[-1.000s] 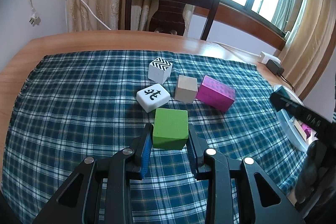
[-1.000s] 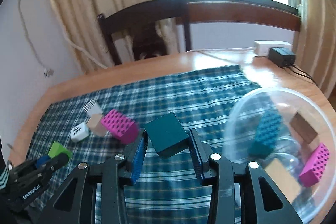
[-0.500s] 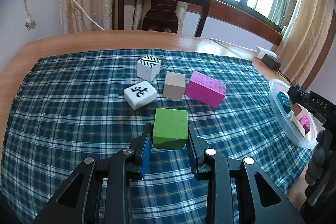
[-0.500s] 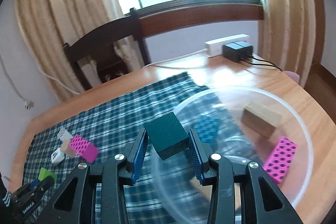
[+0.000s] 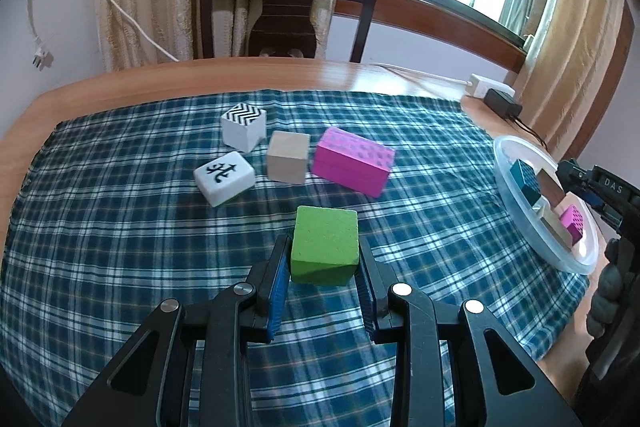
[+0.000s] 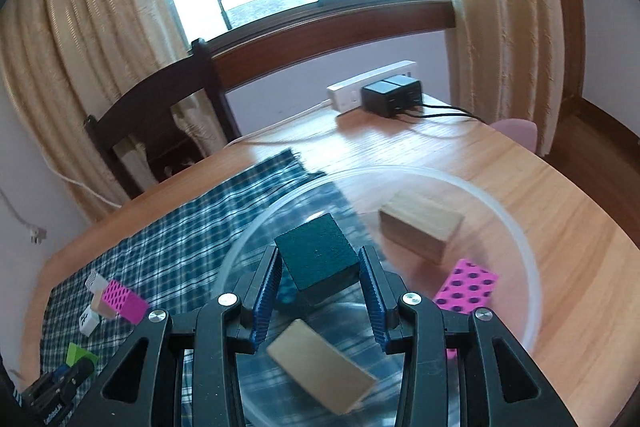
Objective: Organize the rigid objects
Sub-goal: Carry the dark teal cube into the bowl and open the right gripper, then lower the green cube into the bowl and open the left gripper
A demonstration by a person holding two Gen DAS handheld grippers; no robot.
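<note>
My left gripper [image 5: 324, 263] is shut on a green block [image 5: 325, 245] and holds it just above the plaid cloth. Beyond it lie a white tile with a black character [image 5: 224, 179], a zigzag cube [image 5: 244, 126], a beige cube [image 5: 289, 163] and a magenta dotted block [image 5: 352, 161]. My right gripper [image 6: 320, 277] is shut on a dark teal block [image 6: 316, 257] and holds it over the clear plastic bowl [image 6: 516, 239]. The bowl holds a wooden block [image 6: 420, 229], a magenta dotted block [image 6: 466, 285] and a tan block [image 6: 320, 365].
The bowl [image 5: 504, 163] stands at the table's right edge in the left wrist view. A dark wooden chair [image 5: 288, 7] stands behind the table. A white power strip with black adapters [image 6: 384, 95] and cables lies on the bare wood at the back right.
My right gripper has carried the dark teal block rightwards from over the cloth to over the bowl. My left gripper has lifted and drawn back slightly with the green block.
</note>
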